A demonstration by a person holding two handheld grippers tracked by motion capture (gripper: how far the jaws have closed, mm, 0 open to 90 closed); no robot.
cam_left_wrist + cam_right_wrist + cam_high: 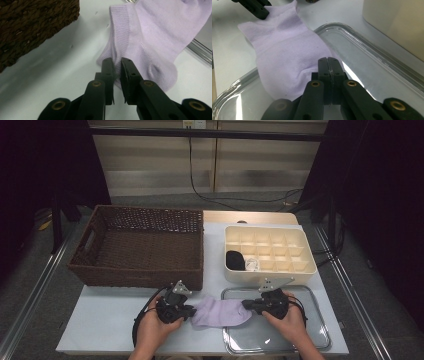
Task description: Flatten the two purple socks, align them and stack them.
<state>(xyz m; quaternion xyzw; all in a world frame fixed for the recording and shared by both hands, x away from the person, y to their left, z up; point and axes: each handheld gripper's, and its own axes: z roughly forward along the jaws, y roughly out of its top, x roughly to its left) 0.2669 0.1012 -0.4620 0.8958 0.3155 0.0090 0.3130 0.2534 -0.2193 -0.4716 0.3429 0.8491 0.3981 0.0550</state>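
Sock (221, 312) stretched between both grippers at the worktop's (110, 320) front edge
The lilac sock lies flat, one end over the rim of the clear tray (305, 340), the other on the bare worktop. The left gripper (117, 65) pinches a fold at the sock's edge, its fingers nearly together; the right gripper (328, 65) has its fingers pressed tight on the opposite end, where the fabric between them is hidden. Behind stand a wicker basket (100, 270) and a cream divided box (235, 275); one compartment holds something dark, hard to make out
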